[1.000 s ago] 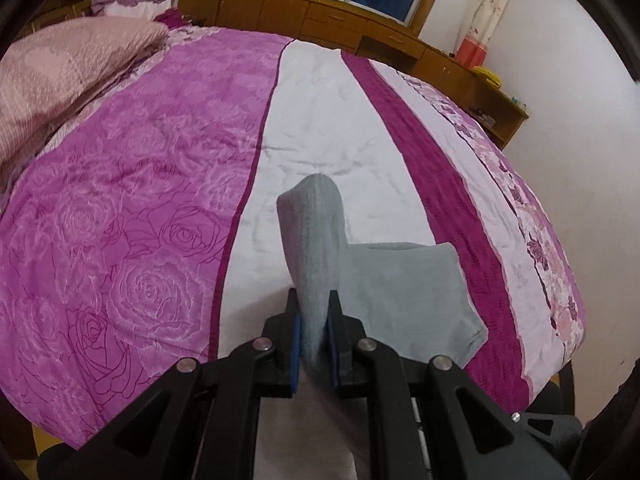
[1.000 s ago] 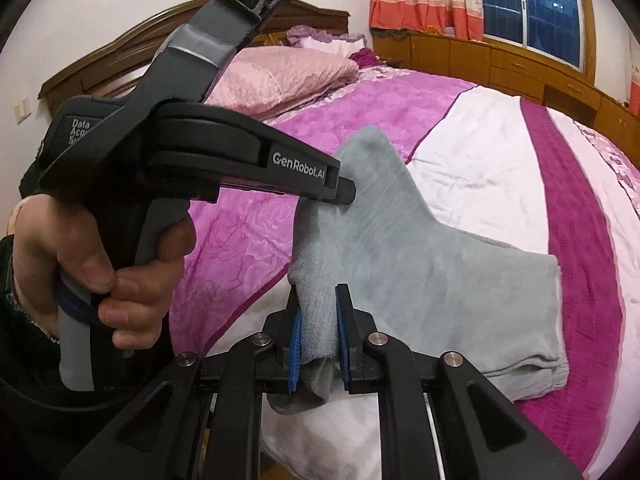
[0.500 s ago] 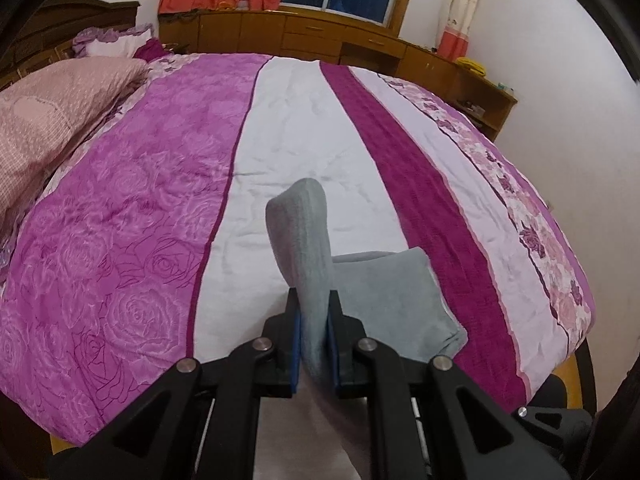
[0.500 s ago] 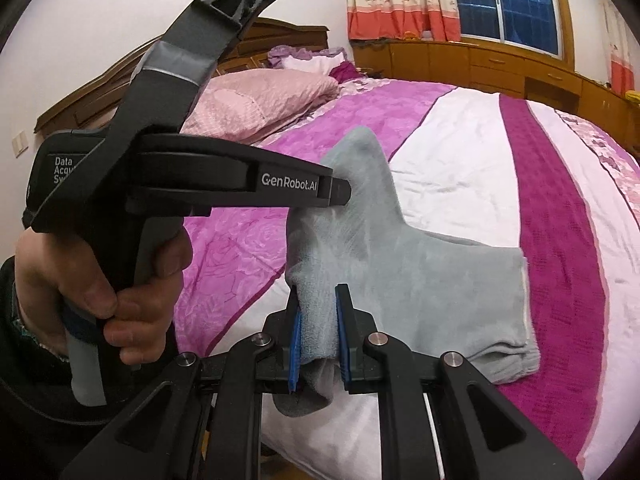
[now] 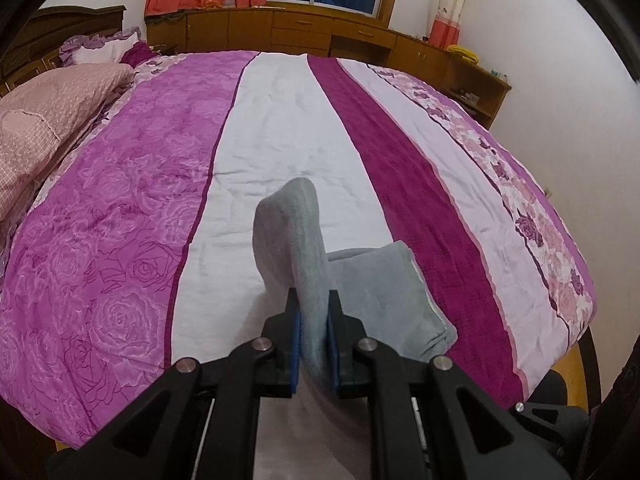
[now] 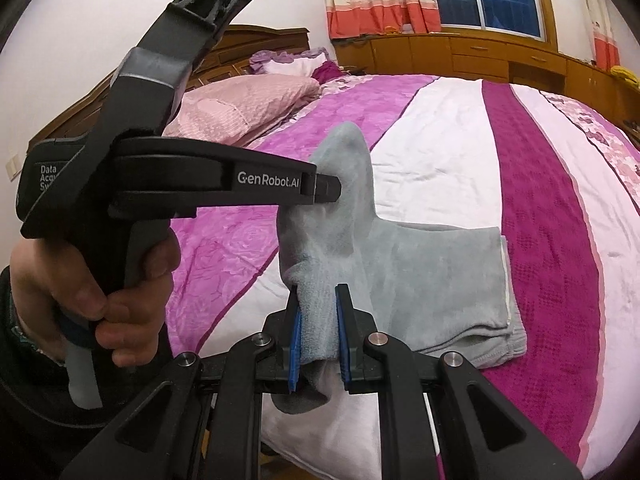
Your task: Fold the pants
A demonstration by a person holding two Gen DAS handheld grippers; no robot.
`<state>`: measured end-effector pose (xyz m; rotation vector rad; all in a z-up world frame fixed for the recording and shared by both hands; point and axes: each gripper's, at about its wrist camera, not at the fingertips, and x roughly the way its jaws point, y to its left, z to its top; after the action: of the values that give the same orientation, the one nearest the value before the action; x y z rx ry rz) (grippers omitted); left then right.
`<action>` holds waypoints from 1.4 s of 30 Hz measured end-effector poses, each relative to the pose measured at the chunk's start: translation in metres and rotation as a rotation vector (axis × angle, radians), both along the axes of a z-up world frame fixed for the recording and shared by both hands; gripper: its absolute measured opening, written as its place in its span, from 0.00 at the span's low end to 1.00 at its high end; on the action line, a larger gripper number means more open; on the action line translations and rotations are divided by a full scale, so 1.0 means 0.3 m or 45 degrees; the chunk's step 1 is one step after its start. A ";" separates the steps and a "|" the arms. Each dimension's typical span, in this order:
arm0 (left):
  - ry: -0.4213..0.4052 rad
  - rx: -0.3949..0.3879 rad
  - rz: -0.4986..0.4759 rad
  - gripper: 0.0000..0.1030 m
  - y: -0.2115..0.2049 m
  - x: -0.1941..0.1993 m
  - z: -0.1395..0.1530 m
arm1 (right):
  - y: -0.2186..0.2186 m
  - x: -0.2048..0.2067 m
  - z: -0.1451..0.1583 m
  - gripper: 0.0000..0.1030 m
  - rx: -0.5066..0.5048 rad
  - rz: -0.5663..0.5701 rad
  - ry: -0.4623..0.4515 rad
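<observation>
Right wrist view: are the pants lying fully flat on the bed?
No. One end of the grey pants is lifted off the bedspread, pinched by both the right gripper and the left gripper.

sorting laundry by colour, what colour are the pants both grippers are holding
Plain light grey pants, no pattern; clearest in the right wrist view.

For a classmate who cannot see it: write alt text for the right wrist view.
Both grippers, right and left, pinch grey pants lifted off a pink and white striped bed. A hand holds the left one.
</observation>
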<state>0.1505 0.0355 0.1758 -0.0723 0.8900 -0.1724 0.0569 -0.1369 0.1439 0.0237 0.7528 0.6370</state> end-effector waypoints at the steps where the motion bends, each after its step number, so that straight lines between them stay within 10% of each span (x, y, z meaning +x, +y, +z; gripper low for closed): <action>1: -0.003 0.007 -0.004 0.11 -0.007 0.001 -0.001 | -0.004 0.002 -0.001 0.07 0.001 -0.005 0.002; 42: 0.086 0.226 -0.230 0.11 -0.379 0.141 -0.161 | -0.315 0.097 -0.151 0.07 0.111 -0.243 0.195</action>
<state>0.1929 -0.0784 0.1276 0.1686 0.9754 -0.2594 0.0861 -0.2312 0.0987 0.2242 0.8587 0.4886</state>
